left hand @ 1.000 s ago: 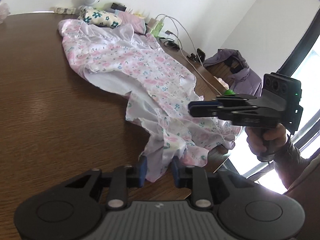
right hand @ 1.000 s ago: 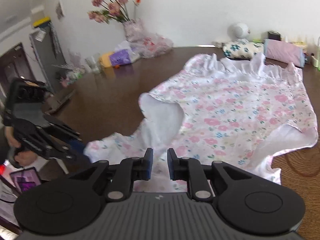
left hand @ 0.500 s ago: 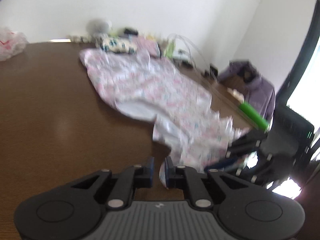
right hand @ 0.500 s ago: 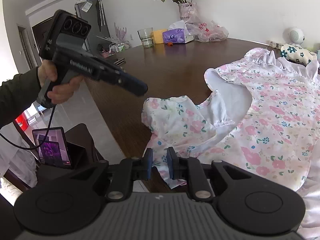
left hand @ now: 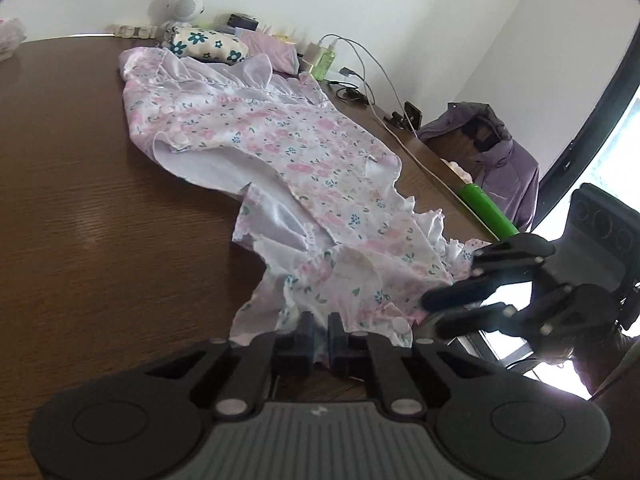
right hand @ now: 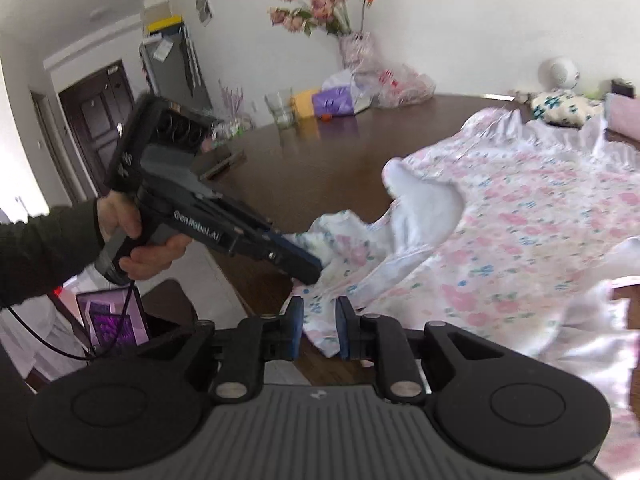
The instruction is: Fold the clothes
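A white dress with pink flowers [left hand: 304,168] lies spread on the brown table [left hand: 80,200]; it also shows in the right wrist view [right hand: 520,232]. My left gripper [left hand: 319,332] is shut on the near hem of the dress at the table's front edge. It also shows in the right wrist view [right hand: 310,262], gripping the cloth. My right gripper [right hand: 318,322] is partly open with dress cloth between its fingers, near the same hem. It shows at the right in the left wrist view [left hand: 432,312].
A floral pouch [left hand: 204,42], a pink pouch [left hand: 272,50], a white speaker [left hand: 178,6] and cables [left hand: 372,80] lie at the far end. A purple jacket [left hand: 496,160] hangs on a chair. A vase of flowers [right hand: 354,46], a glass [right hand: 280,108] and bags stand far left.
Both grippers have come down to the near hem at the table edge. The left one closed on the cloth. The right one opened a little around cloth beside it.
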The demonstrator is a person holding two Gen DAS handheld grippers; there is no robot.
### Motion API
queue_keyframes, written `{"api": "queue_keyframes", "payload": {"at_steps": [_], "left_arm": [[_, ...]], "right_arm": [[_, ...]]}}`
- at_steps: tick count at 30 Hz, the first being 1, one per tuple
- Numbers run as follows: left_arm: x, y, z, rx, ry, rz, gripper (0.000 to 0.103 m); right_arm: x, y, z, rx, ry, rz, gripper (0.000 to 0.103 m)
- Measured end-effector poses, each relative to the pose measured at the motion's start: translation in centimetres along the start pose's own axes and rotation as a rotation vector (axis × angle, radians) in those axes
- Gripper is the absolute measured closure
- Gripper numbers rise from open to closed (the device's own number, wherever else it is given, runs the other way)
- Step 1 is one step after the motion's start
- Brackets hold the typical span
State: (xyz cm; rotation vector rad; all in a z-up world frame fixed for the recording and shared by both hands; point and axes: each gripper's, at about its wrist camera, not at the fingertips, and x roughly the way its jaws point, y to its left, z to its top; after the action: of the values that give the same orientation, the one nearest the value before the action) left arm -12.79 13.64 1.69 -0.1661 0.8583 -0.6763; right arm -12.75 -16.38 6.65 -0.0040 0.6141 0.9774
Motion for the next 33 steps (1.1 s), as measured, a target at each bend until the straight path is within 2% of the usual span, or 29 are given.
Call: {"api": "queue_keyframes", "payload": {"at_steps": [3,4,5,6,8,10,12,13,14,15,16,18,22,23,26,31,33], "left_arm": [[-1.3,-2.7,1.9,0.046,-0.12,-0.031,0.086],[-1.2,-3.6,2.5,0.054,-0.152,-0.058,0.075],[-0.6,-4.8,3.1,0.071,-0.176,-0.077,0.069],[0.6,-6.1,3.7,0.094,-0.177,-0.097,0.068],[3.6,-8.2,4.6,0.122,-0.15,-0.138,0.069],[7.1,-9.8,5.3,0.122,-0.096,-0.176,0.069],[9.7,-10.3,5.4,0.115,-0.033,-0.153,0.071],[10.5,-10.3,5.4,0.115,-0.011,-0.139,0.074],[11.1,-9.9,5.4,0.099,0.006,-0.133,0.074],[11.6,-9.4,5.3,0.08,0.023,-0.128,0.074],[11.8,-8.8,5.1,0.059,0.027,-0.124,0.074],[11.9,-7.8,4.8,0.016,0.031,-0.114,0.076],[11.2,-6.7,4.4,-0.036,0.005,-0.11,0.074],[11.1,-6.7,4.4,-0.033,0.002,-0.109,0.073],[11.1,-6.9,4.1,-0.012,-0.008,-0.12,0.073],[11.2,-8.2,4.6,0.035,-0.01,-0.094,0.072],[11.0,-9.3,4.9,0.069,-0.033,-0.134,0.072]], "right_arm": [[-3.9,-2.8,0.0,0.068,-0.035,-0.039,0.069],[-5.4,-4.5,0.0,0.105,-0.032,-0.061,0.069],[-6.8,-6.2,-0.2,0.143,-0.026,-0.078,0.069],[-7.3,-7.9,-0.6,0.199,0.009,-0.054,0.066],[-7.6,-10.7,-1.3,0.278,0.064,-0.014,0.062],[-7.7,-11.9,-2.3,0.321,0.065,0.04,0.062],[-7.3,-13.2,-3.1,0.389,0.072,0.076,0.062],[-7.0,-13.6,-3.4,0.408,0.076,0.093,0.066],[-7.2,-13.3,-3.3,0.378,0.068,0.107,0.072],[-7.3,-13.0,-3.2,0.348,0.061,0.122,0.087],[-7.5,-12.7,-3.2,0.318,0.053,0.136,0.098],[-7.8,-12.2,-3.0,0.258,0.038,0.164,0.101],[-8.4,-10.9,-2.8,0.138,0.006,0.217,0.102],[-9.2,-10.1,-2.9,0.108,-0.005,0.197,0.102],[-10.4,-9.7,-3.3,0.097,-0.01,0.181,0.102],[-9.9,-10.1,-3.7,0.1,0.021,0.175,0.101],[-9.7,-10.2,-3.8,0.101,0.033,0.172,0.099]]}}
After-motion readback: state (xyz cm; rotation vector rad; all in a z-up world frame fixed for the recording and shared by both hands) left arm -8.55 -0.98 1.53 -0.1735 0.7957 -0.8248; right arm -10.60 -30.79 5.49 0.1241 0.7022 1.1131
